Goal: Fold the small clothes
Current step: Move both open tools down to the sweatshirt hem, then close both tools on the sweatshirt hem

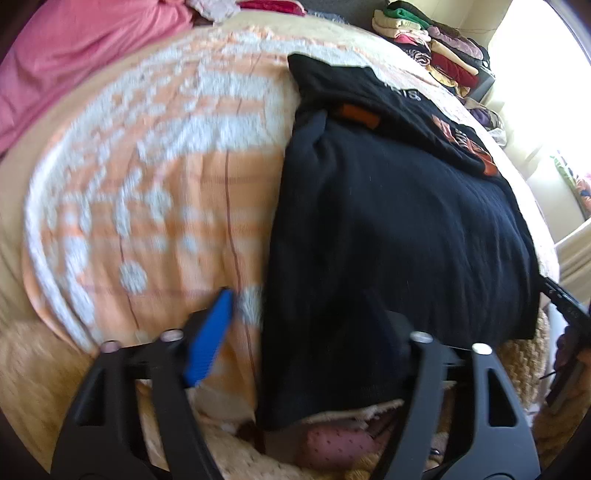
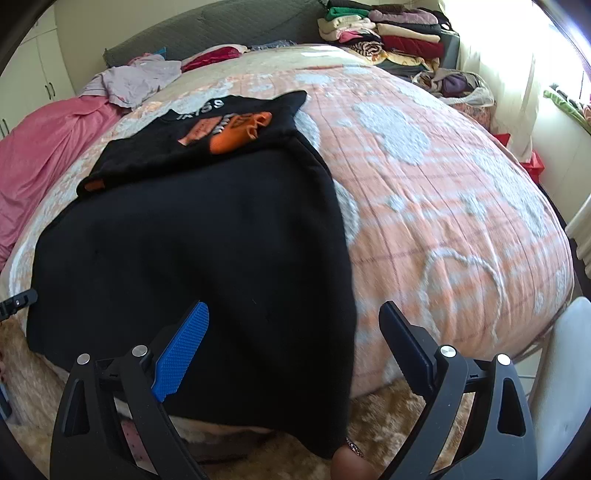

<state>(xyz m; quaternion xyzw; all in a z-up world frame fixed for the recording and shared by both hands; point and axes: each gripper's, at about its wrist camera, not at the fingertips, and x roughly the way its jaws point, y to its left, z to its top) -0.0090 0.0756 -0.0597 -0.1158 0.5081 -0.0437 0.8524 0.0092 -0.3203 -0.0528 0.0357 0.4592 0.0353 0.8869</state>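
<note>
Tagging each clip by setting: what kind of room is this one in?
Most likely a bedroom in a home. A bed with a peach-and-white patterned bedspread fills the view, a black garment is spread on it, folded clothes are piled at the far side, and cupboard doors stand beyond.

You've got a black top with orange print, peach-and-white patterned bedspread, pink sheet at left.

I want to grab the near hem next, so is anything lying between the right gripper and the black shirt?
Nothing visible does. The right gripper is open just above the black shirt's near edge, which hangs over the edge of the bed. One finger is over the cloth, the other over the bedspread beside it.
</note>
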